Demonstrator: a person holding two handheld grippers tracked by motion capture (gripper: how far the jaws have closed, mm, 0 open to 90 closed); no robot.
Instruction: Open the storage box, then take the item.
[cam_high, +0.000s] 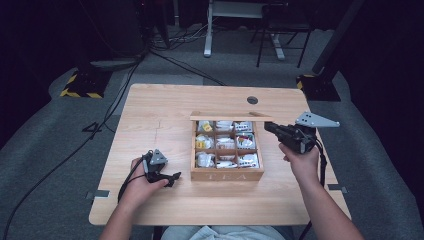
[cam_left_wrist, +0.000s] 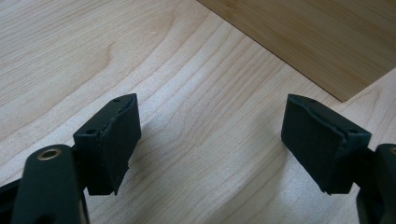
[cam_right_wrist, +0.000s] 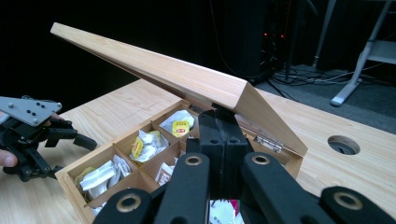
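1. Tea box (cam_high: 227, 174) sits mid-counter (cam_high: 160, 125), front wall with lettering toward the person; nine compartments, packets inside.
2. Lid (cam_right_wrist: 154, 70) is hinged at the back and stands partly raised, tilted over the compartments. In the high view it shows nearly edge-on as a thin strip (cam_high: 231, 118) along the back of the box.
3. Right gripper (cam_right_wrist: 219, 135) has its fingers clenched together, nothing between them. Tips sit right under the lid's underside near one corner, so they look to be used as a wedge pushing the lid up, not as a pincer. Actual contact can't be confirmed.
4. In the high view the right gripper (cam_high: 272, 128) sits at the box's back right corner, hand beside the box; that side gives access to the lid edge without reaching over the packets.
5. Left gripper (cam_left_wrist: 210, 140) rests low on the counter, fingers released and wide apart, bare wood between them. It's parked just left of the box's front corner (cam_high: 172, 178), likely ready to steady the box if it slides.
6. Tea packets (cam_right_wrist: 144, 144) untouched; lid needs to go further back before they're easy to reach.
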